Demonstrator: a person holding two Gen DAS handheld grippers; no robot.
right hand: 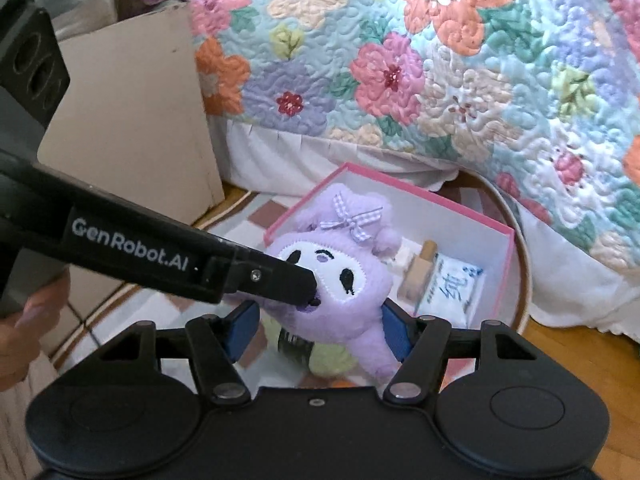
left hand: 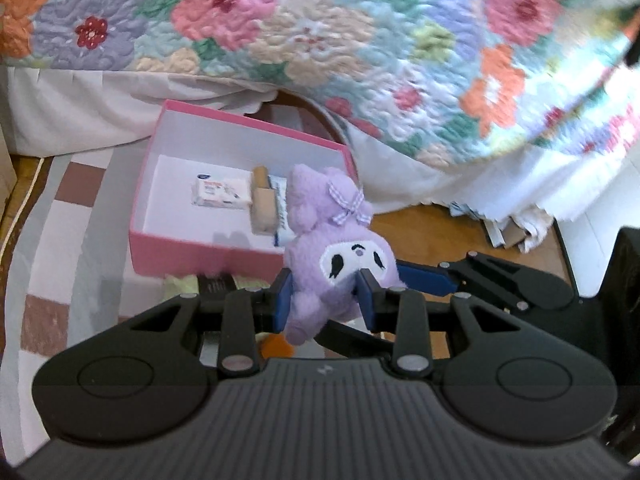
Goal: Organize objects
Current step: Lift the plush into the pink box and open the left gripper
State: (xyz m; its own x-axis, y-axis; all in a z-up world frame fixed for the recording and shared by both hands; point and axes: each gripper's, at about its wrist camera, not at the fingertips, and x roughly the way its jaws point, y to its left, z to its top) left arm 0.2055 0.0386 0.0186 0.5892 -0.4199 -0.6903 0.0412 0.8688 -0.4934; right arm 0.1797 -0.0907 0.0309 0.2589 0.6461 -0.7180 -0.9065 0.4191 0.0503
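Note:
A purple plush toy with a gingham bow hangs in the air, my left gripper shut on its lower face and body. In the right wrist view the left gripper reaches in from the left onto the plush toy. My right gripper straddles the toy from below. Its right pad touches the toy's side, while its left pad stands clear of it. Behind sits an open pink box holding a white tissue pack and a tan wooden piece.
A bed under a flowered quilt overhangs the box. The box rests on a checked rug beside wooden floor. A cardboard carton stands at the left. A black ribbed object lies on the rug below the grippers.

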